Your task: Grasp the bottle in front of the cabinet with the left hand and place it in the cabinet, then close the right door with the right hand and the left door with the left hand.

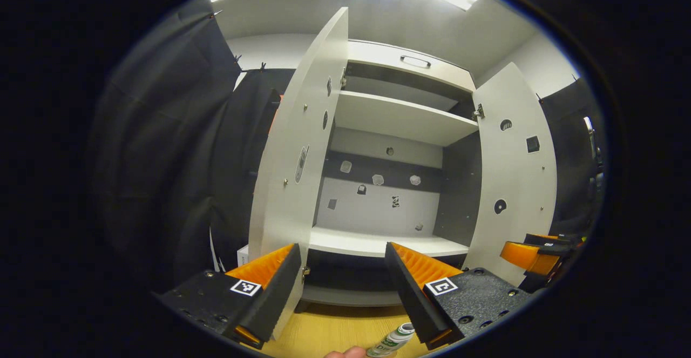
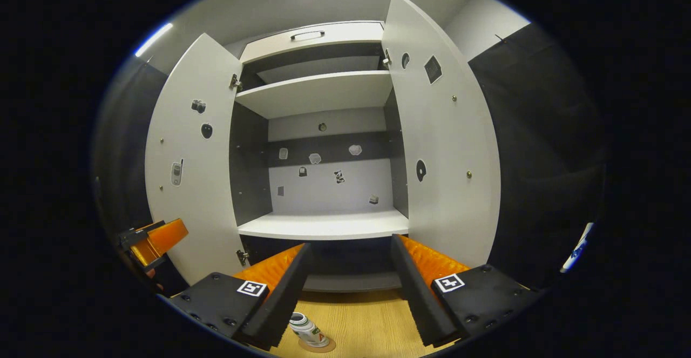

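None of the three steps is done: bottle [image 2: 309, 330] stands on the counter [image 2: 367, 325] before the cabinet [image 2: 324, 225], both doors wide. Left tool [image 1: 343, 288] and right tool [image 2: 350, 288] gape, holding nothing.

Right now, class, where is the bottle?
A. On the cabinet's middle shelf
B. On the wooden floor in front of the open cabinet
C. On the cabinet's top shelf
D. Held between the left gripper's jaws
B: the bottle stands on the wooden floor before the cabinet, whose shelves are bare, and the left gripper has its jaws apart with nothing between them.
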`<state>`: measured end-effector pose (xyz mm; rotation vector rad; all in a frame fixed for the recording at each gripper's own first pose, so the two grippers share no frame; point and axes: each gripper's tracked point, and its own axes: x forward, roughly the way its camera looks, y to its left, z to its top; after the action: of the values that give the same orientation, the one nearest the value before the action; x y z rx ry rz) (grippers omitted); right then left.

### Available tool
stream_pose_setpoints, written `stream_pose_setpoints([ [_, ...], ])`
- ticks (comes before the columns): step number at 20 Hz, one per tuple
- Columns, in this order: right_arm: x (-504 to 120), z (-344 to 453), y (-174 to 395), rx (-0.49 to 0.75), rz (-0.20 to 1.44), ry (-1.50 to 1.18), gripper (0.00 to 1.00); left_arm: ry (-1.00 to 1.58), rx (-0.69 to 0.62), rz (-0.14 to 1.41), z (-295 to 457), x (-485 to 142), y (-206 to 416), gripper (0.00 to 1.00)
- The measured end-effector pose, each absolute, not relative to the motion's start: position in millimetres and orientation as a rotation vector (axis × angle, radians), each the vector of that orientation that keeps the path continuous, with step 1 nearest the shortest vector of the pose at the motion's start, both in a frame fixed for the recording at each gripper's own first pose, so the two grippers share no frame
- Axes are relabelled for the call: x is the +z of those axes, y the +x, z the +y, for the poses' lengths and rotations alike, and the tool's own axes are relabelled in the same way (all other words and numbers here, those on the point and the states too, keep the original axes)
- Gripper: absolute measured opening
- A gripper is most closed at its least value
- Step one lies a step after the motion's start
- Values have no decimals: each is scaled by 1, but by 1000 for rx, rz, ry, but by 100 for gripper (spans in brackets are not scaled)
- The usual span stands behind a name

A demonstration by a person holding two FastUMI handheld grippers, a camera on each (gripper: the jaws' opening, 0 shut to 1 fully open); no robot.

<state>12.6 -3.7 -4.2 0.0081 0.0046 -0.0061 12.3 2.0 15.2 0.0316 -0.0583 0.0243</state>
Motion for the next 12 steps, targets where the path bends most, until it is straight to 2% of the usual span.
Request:
stream_pose_setpoints([
  [5,-4,-6,8,-18,2,0,97,17,-71,-62,-30,16,26,95],
  [6,-4,-7,7,-19,4,0,97,1,-100,-36,-40,6,28,98],
  [7,-4,-7,5,-20,5,-1,97,-13,-127,-6,-49,-7,30,95],
  [12,-7,-15,-2,-38,12,-28,97,9,-276,183,-93,-91,28,96],
])
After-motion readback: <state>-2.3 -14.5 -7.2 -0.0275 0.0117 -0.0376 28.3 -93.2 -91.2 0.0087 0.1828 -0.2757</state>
